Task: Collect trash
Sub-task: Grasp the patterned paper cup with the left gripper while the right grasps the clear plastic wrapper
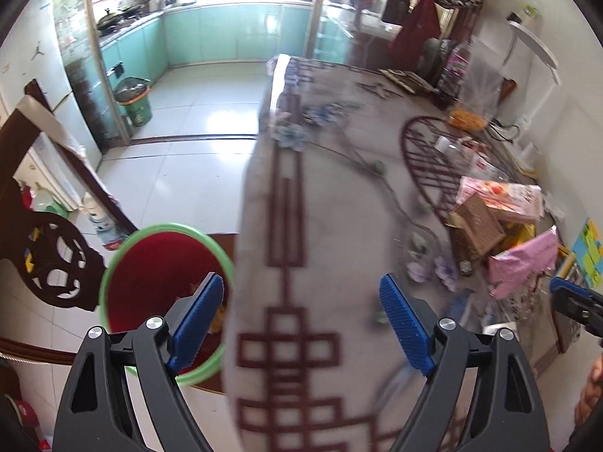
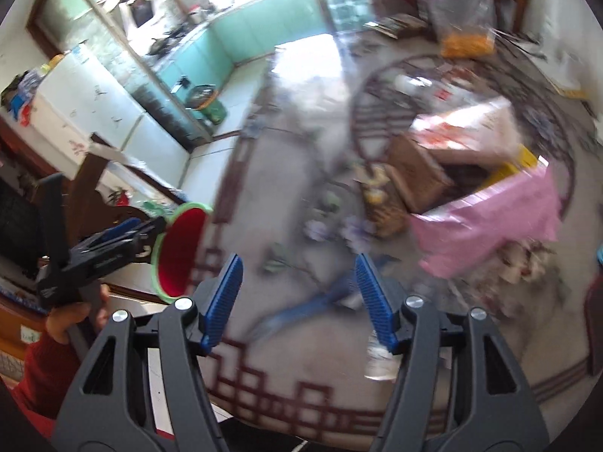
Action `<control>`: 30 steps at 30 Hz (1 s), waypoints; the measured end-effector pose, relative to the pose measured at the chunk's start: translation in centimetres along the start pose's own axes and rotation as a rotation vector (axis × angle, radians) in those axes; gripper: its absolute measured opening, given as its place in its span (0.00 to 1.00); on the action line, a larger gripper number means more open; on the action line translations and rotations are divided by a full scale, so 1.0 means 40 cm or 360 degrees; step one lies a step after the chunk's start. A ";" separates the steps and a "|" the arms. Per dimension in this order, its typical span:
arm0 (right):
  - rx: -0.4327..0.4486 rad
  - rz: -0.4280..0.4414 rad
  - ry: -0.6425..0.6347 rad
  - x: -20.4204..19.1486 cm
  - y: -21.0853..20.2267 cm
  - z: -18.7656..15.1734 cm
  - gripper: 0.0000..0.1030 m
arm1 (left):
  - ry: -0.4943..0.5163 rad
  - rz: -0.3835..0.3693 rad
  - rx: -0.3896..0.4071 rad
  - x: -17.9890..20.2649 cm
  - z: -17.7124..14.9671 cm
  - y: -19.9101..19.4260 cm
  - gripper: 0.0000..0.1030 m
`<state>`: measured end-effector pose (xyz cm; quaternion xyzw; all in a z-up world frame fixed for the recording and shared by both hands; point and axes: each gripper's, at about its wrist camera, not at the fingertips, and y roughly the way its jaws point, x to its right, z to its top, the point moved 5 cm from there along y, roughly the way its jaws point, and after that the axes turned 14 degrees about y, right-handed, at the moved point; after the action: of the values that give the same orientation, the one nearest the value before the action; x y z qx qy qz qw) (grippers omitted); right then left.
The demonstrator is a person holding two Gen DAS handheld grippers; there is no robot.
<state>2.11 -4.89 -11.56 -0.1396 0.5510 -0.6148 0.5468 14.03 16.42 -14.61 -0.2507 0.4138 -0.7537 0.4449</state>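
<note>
Left-wrist view: left gripper (image 1: 301, 324) hangs over the table (image 1: 339, 196) edge, jaws spread wide with nothing between them; beside the left finger, just off the edge, stands a red bin (image 1: 158, 263) with a green rim. Loose wrappers and a pink bag (image 1: 524, 260) crowd the far right of the tabletop, near a cardboard box (image 1: 478, 226).

Right-wrist view, badly blurred: right gripper (image 2: 297, 297) has jaws partly open and empty above a thin blue strip (image 2: 301, 312) and a small pale scrap (image 2: 380, 361) on the cloth; what they are cannot be told. Trash of this sort looks light, limp and crinkly, probably slick on film faces, so a pinch across a bunched fold or free edge seems safest
</note>
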 end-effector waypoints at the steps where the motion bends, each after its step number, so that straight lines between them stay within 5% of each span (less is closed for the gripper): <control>1: 0.0000 -0.0051 0.0036 0.055 -0.001 -0.001 0.59 | 0.0004 -0.0010 -0.0008 0.029 -0.002 0.002 0.79; 6: -0.0108 -0.0150 0.0249 0.293 0.013 -0.016 0.59 | -0.0017 -0.0068 -0.0057 0.173 -0.013 0.022 0.79; 13: -0.0271 -0.0218 0.0185 0.424 0.095 0.005 0.58 | -0.0040 -0.0139 -0.0098 0.367 -0.017 0.054 0.79; 14: -0.0295 -0.0225 0.0168 0.426 0.106 0.007 0.56 | -0.0037 -0.0151 -0.0106 0.388 -0.019 0.057 0.79; 18: -0.0408 -0.0140 0.0083 0.430 0.144 0.004 0.19 | -0.0012 -0.0195 -0.0150 0.480 -0.037 0.064 0.79; 20: -0.0437 -0.0097 0.0056 0.425 0.143 0.000 0.13 | 0.0000 -0.0218 -0.0178 0.520 -0.048 0.066 0.79; 30: -0.0308 0.0107 -0.0043 0.377 0.049 0.085 0.12 | 0.0106 -0.0375 -0.0374 0.678 -0.093 0.126 0.79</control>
<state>0.29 -18.74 -18.45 -0.1815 0.6048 -0.5381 0.5584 0.62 -7.23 -20.60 -0.3226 0.4814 -0.7549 0.3071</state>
